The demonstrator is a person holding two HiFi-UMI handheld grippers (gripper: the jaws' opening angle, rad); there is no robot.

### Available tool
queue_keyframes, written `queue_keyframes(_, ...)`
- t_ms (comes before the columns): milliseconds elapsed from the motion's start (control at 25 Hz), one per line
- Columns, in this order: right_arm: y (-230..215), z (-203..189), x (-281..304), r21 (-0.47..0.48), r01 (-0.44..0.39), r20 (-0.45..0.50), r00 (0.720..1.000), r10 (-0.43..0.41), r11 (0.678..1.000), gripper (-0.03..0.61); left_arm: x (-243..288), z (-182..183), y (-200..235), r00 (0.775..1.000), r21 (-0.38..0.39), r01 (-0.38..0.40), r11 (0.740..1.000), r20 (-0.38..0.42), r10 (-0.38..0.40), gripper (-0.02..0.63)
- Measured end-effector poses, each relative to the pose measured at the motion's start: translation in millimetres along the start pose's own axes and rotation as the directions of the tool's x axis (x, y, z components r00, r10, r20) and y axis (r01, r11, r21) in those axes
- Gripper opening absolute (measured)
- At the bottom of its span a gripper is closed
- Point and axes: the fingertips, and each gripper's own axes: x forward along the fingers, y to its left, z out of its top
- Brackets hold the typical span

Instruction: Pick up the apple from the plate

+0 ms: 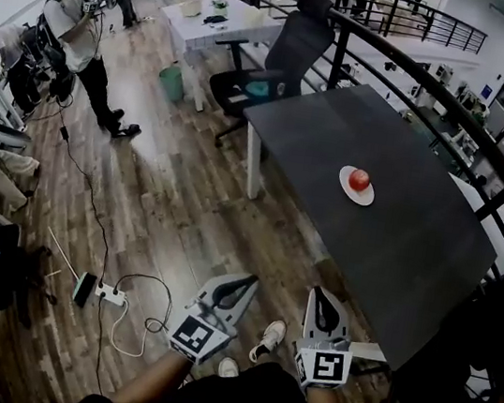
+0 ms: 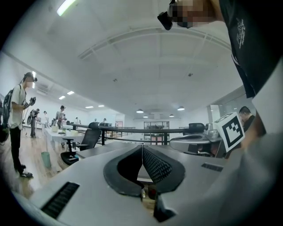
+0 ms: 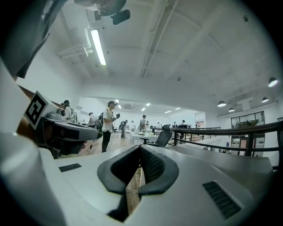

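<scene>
You haven't started the pickup: the apple (image 1: pixel 359 179) sits on its plate (image 1: pixel 364 199) out on the worktop (image 1: pixel 398 238), well apart from you. Your left hand-held gripper (image 1: pixel 247 282) and right hand-held gripper (image 1: pixel 320 296) are both closed and empty, so the reach, opening and grasp are all left to do

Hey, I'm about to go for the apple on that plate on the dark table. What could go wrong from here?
1. Both sets of jaws are shut. The left gripper and right gripper must open before they reach the apple, or they may knock it off the plate.
2. The apple is round and may roll if pinched off-centre.
3. The power strip lies on the floor to your left, a possible trip hazard.
</scene>
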Motion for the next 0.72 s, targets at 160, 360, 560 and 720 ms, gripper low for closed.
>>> queue_keyframes(160, -26, -3, 24, -0.014, 0.005, 0.009, 1.000, -0.005, 1.000, 0.025, 31, 16, 10, 0.999, 0.008, -0.016, 1.000, 0.041, 0.015, 0.023)
queue_keyframes(360, -60, -8, 48, 0.012, 0.003, 0.028, 1.000, -0.003, 1.000, 0.024, 78, 15, 18, 1.000, 0.006, 0.005, 1.000, 0.025, -0.005, 0.023)
queue_keyframes(560, -86, -7, 78, 0.017, -0.012, 0.035, 0.999, 0.011, 1.000, 0.023, 121, 15, 37, 1.000, 0.008, 0.004, 1.000, 0.010, -0.004, 0.023)
queue_keyframes(720, -103, -6, 96, 0.010, -0.041, 0.033, 0.999, 0.040, 0.999, 0.024, 148, 16, 50, 1.000, 0.006, -0.008, 1.000, -0.005, 0.008, 0.023)
